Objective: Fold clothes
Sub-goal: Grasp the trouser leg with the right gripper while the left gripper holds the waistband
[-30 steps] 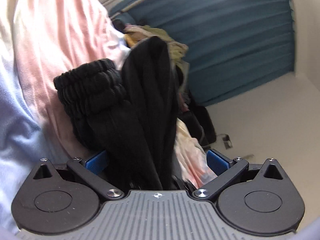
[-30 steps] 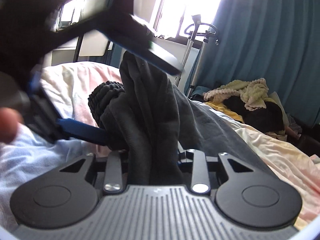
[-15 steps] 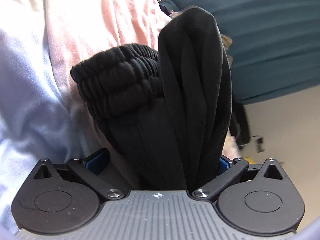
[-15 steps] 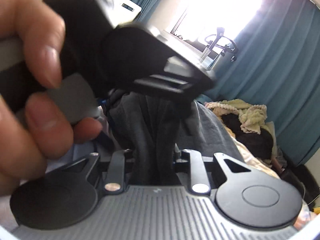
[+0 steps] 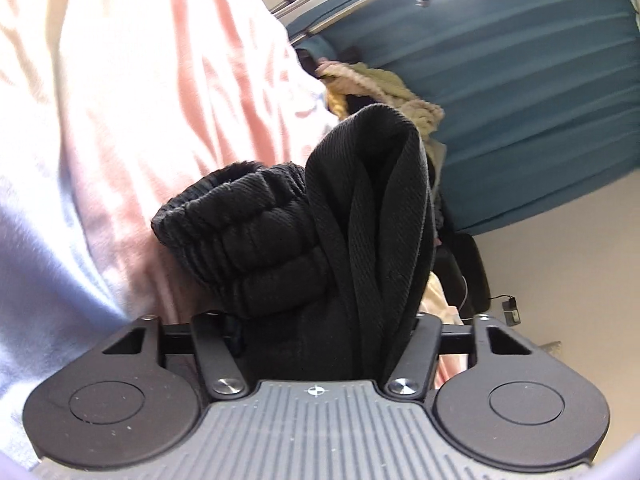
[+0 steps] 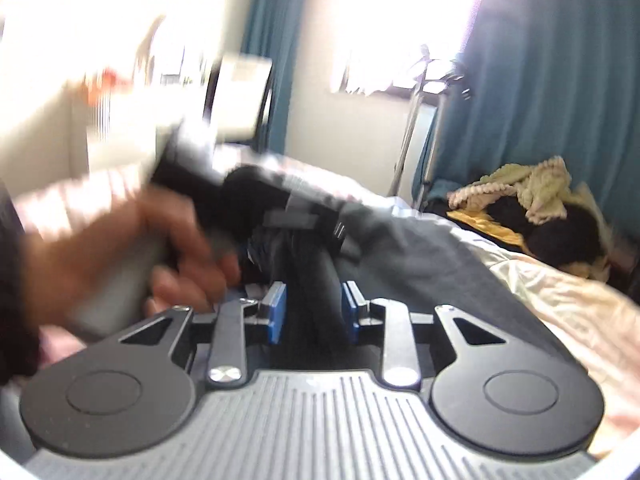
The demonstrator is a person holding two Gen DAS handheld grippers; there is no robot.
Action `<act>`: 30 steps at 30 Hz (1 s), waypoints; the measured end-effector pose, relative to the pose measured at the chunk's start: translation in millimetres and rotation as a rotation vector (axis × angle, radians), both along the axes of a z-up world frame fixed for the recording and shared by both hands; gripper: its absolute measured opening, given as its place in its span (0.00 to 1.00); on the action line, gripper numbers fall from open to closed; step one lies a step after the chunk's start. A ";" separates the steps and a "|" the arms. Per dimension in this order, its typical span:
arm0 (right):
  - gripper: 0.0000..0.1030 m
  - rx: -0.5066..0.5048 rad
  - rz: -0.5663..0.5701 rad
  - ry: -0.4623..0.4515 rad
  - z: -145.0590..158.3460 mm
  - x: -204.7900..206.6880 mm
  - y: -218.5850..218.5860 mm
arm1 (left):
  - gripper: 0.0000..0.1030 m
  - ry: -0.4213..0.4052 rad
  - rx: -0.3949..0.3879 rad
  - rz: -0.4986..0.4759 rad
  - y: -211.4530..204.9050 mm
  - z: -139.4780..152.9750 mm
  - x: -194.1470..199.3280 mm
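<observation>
Bunching in thick ribbed folds, black garment (image 5: 360, 240) fills left tongs (image 5: 324, 336).

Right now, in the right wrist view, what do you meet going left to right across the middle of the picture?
The hand gripping the other gripper's handle → the dark garment between the right gripper fingers → the clothes pile on the bed → the teal curtain.

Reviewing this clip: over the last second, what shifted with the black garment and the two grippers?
The left hand-held gripper closed tighter on the black garment; its blue pads are now hidden. In the right view, the person's hand swung across and lower. The right hand-held gripper stays clamped on the cloth, and the clothes pile is unmoved.
</observation>
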State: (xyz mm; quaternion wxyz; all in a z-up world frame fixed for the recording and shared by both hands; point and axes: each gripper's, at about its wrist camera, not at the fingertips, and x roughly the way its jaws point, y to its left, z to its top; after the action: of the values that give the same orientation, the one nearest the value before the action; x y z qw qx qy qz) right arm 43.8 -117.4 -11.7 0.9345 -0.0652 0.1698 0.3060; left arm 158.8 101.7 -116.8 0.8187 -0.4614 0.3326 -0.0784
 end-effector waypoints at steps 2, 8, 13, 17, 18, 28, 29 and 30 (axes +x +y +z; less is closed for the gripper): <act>0.62 0.132 -0.096 0.016 11.1 3.3 -37.0 | 0.55 -0.015 -0.002 0.001 3.4 -3.8 -1.7; 0.69 0.360 -0.488 0.277 -27.9 50.5 -132.8 | 0.55 -0.031 -0.032 0.004 3.6 -11.2 -1.0; 0.69 0.577 -0.570 0.502 -73.9 76.0 -160.4 | 0.56 -0.065 -0.058 -0.009 8.8 -12.6 4.8; 0.71 0.629 -0.607 0.555 -87.3 81.5 -161.8 | 0.56 -0.108 -0.086 -0.029 0.8 -2.3 5.0; 0.72 0.645 -0.611 0.565 -90.0 85.0 -163.3 | 0.56 -0.115 -0.077 -0.034 -1.7 -3.2 7.6; 0.72 0.708 -0.521 0.476 -78.6 89.9 -148.8 | 0.77 -0.048 -0.092 -0.012 -4.7 -31.1 21.8; 0.62 0.666 -0.539 0.467 -80.2 90.1 -145.3 | 0.72 -0.047 -0.073 -0.011 -6.7 -31.3 21.3; 0.53 0.623 -0.557 0.458 -81.9 90.4 -141.8 | 0.67 -0.049 -0.050 -0.009 -8.8 -30.7 20.7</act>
State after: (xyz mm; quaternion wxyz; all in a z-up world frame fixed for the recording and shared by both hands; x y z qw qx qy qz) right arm 134.2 -259.2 -93.5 0.8944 0.3354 0.2827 0.0868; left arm 179.5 93.0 -147.5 0.8144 -0.4782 0.3127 -0.1017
